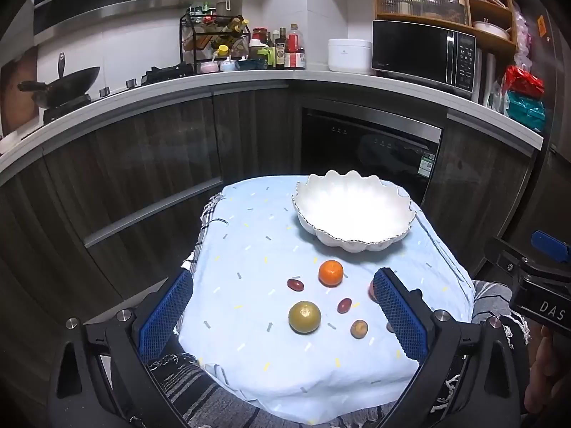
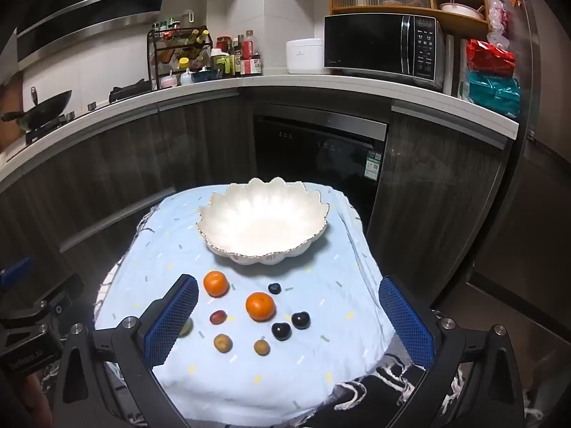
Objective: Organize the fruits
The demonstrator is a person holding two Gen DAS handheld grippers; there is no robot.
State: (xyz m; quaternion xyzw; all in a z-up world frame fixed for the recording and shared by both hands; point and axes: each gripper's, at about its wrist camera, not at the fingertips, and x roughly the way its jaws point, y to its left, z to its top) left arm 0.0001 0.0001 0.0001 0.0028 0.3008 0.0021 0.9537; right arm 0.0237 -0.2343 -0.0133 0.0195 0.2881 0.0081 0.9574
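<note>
A white scalloped bowl [image 1: 353, 210] [image 2: 262, 224] stands empty at the far side of a light blue cloth [image 1: 257, 249] [image 2: 178, 249]. Loose fruits lie in front of it: an orange tangerine [image 1: 331, 273] [image 2: 215, 284], a second tangerine [image 2: 260, 306], a green-yellow citrus [image 1: 304, 317], red dates [image 1: 295, 284] [image 1: 344, 305] [image 2: 217, 317], small brown fruits [image 1: 359, 329] [image 2: 222, 342] [image 2: 261, 347] and dark plums [image 2: 300, 320] [image 2: 281, 330] [image 2: 274, 288]. My left gripper [image 1: 282, 317] is open and empty above the near fruits. My right gripper [image 2: 289, 324] is open and empty too.
The cloth covers a small table in a kitchen. Dark cabinets and a built-in oven [image 2: 321, 157] stand behind it. The counter holds a microwave [image 2: 385, 46], a rice cooker [image 2: 303, 55], a bottle rack [image 2: 182, 53] and a wok [image 2: 39, 107].
</note>
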